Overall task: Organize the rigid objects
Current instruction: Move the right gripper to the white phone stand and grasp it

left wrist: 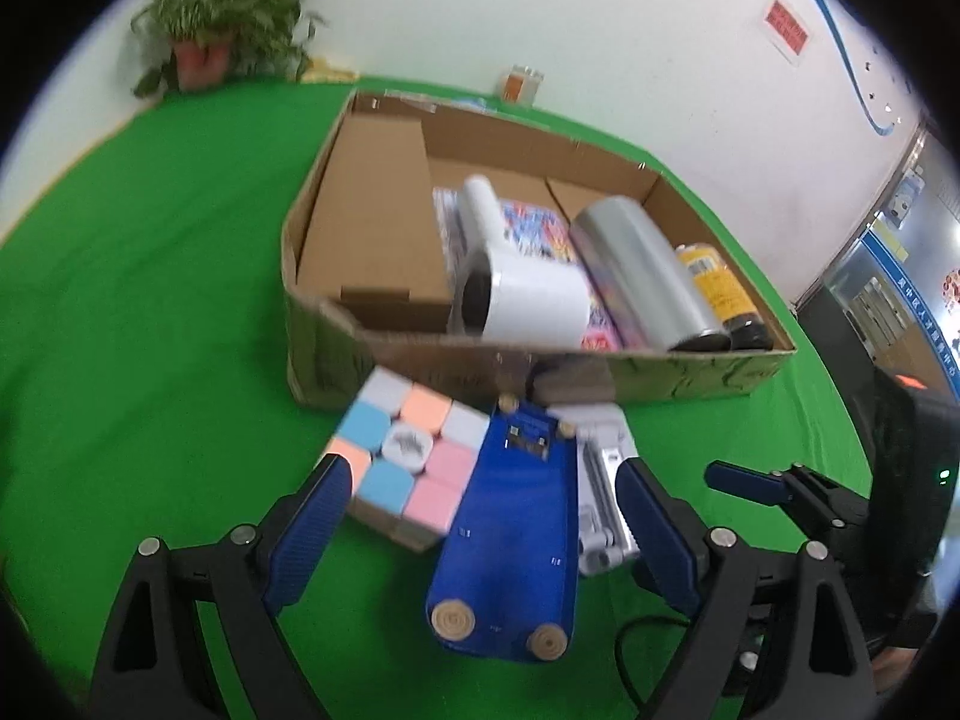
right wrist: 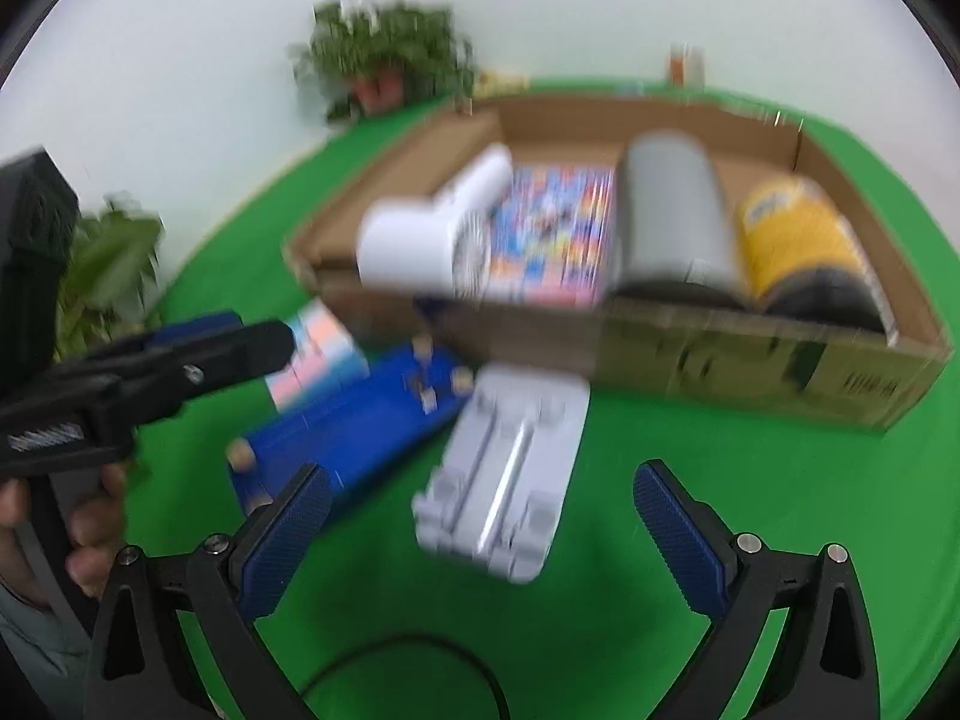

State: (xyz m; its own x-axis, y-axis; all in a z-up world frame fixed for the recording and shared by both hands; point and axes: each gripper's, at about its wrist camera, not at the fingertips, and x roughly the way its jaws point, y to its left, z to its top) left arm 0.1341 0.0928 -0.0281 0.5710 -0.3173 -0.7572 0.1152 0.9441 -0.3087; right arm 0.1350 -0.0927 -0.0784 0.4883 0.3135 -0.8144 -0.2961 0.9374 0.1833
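Left gripper [left wrist: 483, 516] is hanging with jaws spread wide around a blue board [left wrist: 510, 516], not clamping it. A pastel cube [left wrist: 408, 462] is lying just left of the board, a grey stand [right wrist: 504, 468] just right. Right gripper [right wrist: 480, 540] is gaping open over the stand. Beyond, a cardboard box [left wrist: 690, 372] is holding a white dryer [left wrist: 522, 294], silver cylinder [left wrist: 642, 276] and yellow bottle [left wrist: 717, 285].
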